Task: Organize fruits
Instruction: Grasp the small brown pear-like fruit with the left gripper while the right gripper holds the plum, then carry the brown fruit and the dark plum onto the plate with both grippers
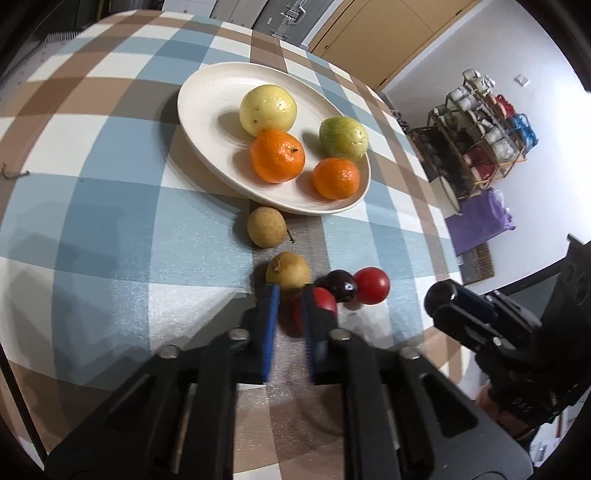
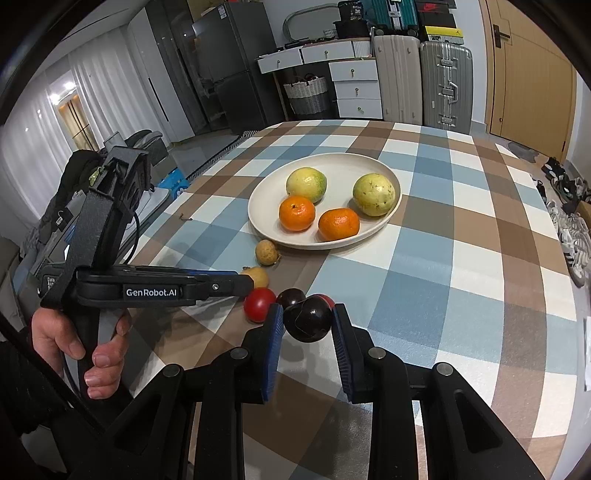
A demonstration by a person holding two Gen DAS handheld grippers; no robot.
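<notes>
we read "genrobot.ai" on the side of the left gripper [image 2: 248,284], left of our jaws; "36" on a black box [image 2: 354,13] far beyond them.

Checked tablecloth [image 2: 461,236], grey fridge [image 2: 229,66], white drawers [image 2: 356,86], suitcases [image 2: 445,85], wooden door [image 2: 532,74].

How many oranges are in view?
2, both on the plate, at its near side: one orange left, the other orange right. None seems hidden.
</notes>
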